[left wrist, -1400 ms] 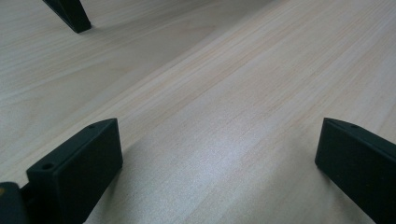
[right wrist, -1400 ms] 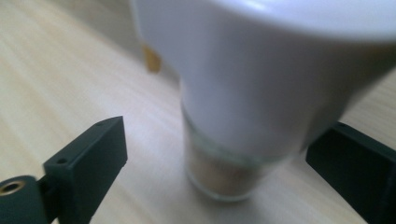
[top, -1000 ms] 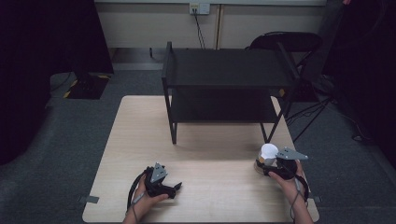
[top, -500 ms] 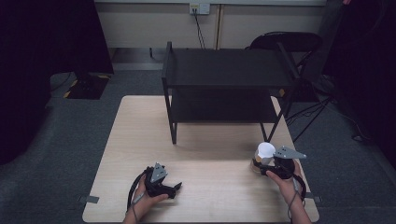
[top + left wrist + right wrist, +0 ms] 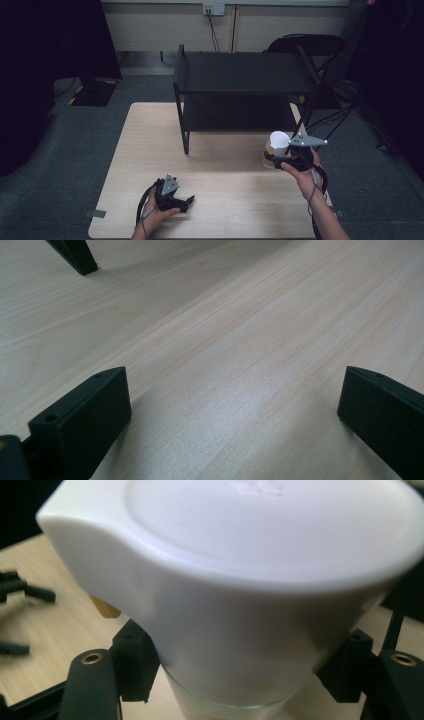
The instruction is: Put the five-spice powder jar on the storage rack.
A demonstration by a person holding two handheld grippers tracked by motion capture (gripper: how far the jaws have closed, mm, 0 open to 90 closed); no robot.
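Currently right gripper (image 5: 278, 159) clamps white-lidded jar (image 5: 276, 146) at glass body, jaws on both sides, near table's (image 5: 150, 145) right edge, just in front of black shelf rack (image 5: 245, 80). Left gripper (image 5: 186, 202) rests low over bare tabletop, jaws spread wide, gripping nothing.

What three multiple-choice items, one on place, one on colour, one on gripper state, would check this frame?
1. The black shelf rack stands:
A. at the table's far edge
B. on the floor
C. at the near edge

2. The lid of the jar is:
A. red
B. white
C. green

3. The left gripper is:
A. shut on a jar
B. shut, holding nothing
C. open over bare wood

Answers: 1 A, its legs sit on the far part of the table. 2 B, white in the right gripper. 3 C, jaws wide apart.
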